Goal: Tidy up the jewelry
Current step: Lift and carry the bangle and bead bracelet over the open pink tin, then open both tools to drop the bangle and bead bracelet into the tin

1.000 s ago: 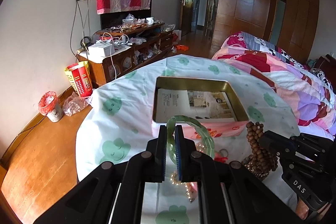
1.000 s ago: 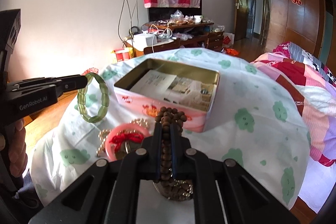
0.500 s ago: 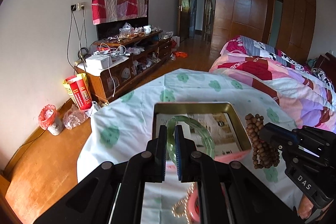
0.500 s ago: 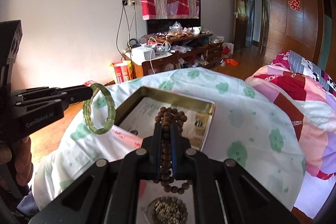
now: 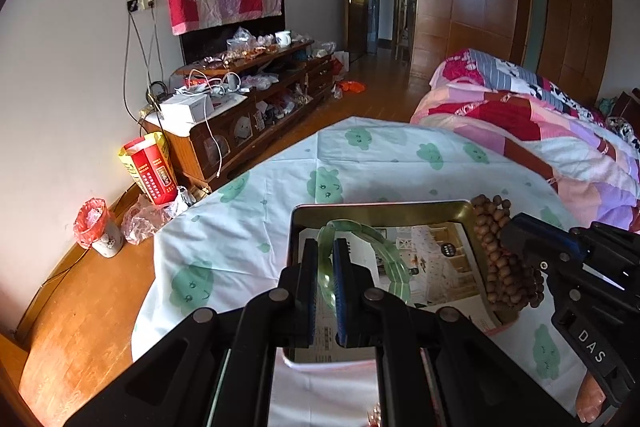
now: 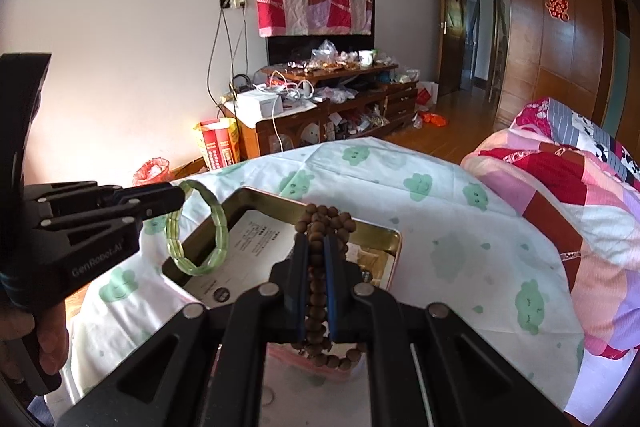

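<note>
While both claws hang over the tin, each is pinched nearly shut on one piece. Left claw point(image 5: 325, 279): pads clamp the near side of the green bangle point(image 5: 362, 259), whose loop stands out toward 1 o'clock over the tin's interior. In the right view the bangle point(image 6: 199, 229) hangs at 9 o'clock, straddling the tin's near-left rim, part inside, part outside. Right claw point(image 6: 316, 287): pads closed on the brown bead string point(image 6: 320, 251), a bunch poking above the tips at 12, loops dangling below toward 6. In the left view the beads point(image 5: 500, 259) hang at 3 o'clock against the tin's right edge.

Tin point(image 5: 384, 211): open, brass-coloured inside, papers lining the bottom, sitting on the surface under a cloud-print cloth point(image 5: 240, 235). Bed at 2 o'clock, cluttered cabinet at 11.

Judgement: carry nearly over, release comes next.

Risks:
- Bangle over the rim; opened now, it could strike the edge and roll onto the cloth or off the surface.
- Beads hang low; the loops may snag the tin wall, or drape half out when dropped.
- Claws sit close together; crowding into the same tin could knock one against the other.
- Thin grip on a smooth bangle; a jolt might let it slip early.
</note>
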Tool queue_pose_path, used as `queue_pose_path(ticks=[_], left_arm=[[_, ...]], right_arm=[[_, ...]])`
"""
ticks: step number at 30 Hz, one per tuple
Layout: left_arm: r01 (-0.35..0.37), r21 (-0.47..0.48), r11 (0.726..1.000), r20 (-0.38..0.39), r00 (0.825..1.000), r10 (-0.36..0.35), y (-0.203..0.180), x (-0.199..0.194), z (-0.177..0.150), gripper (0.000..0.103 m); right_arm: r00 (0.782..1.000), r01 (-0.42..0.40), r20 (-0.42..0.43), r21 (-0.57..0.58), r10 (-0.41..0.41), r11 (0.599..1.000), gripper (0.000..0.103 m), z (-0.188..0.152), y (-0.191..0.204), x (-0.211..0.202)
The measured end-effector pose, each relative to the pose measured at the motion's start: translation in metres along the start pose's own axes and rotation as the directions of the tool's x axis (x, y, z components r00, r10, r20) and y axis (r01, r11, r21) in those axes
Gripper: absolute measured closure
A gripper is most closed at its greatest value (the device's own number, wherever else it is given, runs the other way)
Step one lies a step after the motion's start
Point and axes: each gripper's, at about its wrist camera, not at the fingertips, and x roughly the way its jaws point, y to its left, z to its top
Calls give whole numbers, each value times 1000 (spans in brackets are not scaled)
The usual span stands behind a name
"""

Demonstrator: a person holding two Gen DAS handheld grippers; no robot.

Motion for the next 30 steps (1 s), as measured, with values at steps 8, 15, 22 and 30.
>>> queue_pose_path(ticks=[8, 15, 22, 30], left_arm=[[-19, 16, 1000, -41, 999, 19, -4, 30, 2, 96], [-36, 19, 999, -69, 997, 37, -3, 48, -1, 96], [-39, 23, 999, -91, 995, 41, -4, 60, -3, 96], [-28, -2, 1000, -126, 992, 28, -1, 64, -6, 72]], right_arm=[[999, 10, -44, -8, -10, 1000, 93, 0, -1, 30], [997, 16, -80, -12, -17, 1000, 93, -3, 1, 47], [993, 28, -112, -9, -29, 1000, 93, -10, 1, 61], [991, 34, -130, -36, -38, 999, 90, -17, 6, 65]])
